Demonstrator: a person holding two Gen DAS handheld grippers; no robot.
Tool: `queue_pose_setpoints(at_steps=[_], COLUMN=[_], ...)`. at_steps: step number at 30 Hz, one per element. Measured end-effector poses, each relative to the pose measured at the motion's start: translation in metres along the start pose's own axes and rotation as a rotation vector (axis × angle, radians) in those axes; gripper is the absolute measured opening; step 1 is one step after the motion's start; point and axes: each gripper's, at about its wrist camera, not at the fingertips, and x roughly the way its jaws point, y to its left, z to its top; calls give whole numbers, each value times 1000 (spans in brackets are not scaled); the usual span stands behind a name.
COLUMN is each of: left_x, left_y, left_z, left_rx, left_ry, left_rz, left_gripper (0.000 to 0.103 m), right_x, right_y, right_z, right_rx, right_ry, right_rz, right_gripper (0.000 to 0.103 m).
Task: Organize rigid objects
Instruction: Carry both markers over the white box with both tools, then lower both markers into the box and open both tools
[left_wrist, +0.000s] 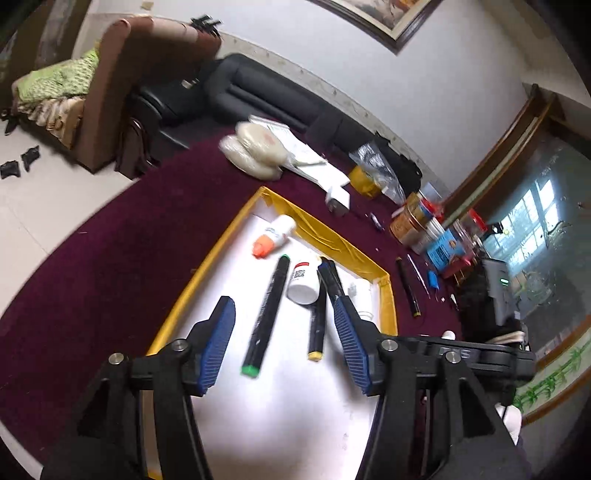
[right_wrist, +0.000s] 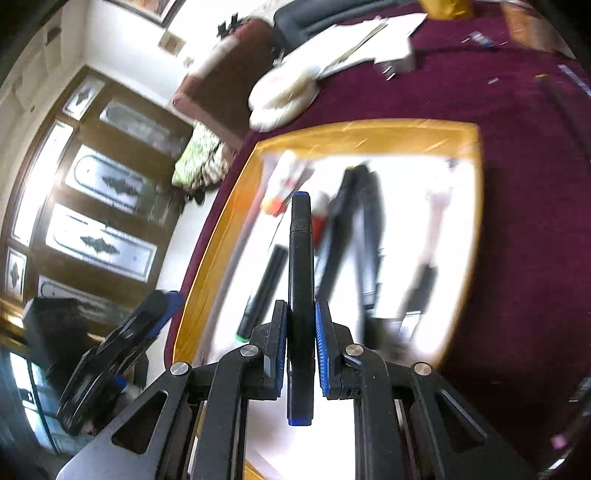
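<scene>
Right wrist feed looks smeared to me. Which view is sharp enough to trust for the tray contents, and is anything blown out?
Left wrist view: mostly sharp, with the green-capped marker, the white bottle and the open left tool readable; fisheye bends the tray rim. Right wrist view: motion blur smears the tray, its white floor is overexposed, and only the right tool and its clamped blue-capped marker stay crisp.

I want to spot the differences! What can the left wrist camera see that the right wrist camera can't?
Only the left wrist view shows the open left tool, the yellow-capped marker and the cans on the cloth. Only the right wrist view shows the right tool shut on a blue-capped marker. Both show the yellow-rimmed tray, the green-capped marker and the orange-capped bottle.
</scene>
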Motion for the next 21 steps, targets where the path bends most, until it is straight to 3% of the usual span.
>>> queue_pose_setpoints(at_steps=[8, 21], left_x=[-27, -32], left_y=[29, 48], left_z=[-6, -11], left_rx=[-29, -60], left_ry=[-52, -58], left_rz=[27, 12], left_gripper=[55, 57], right_x=[60, 42], right_y=[25, 0], right_z=[7, 13], right_rx=[-27, 112], right_ry=[69, -7], right_rz=[-44, -81], right_gripper=[13, 13])
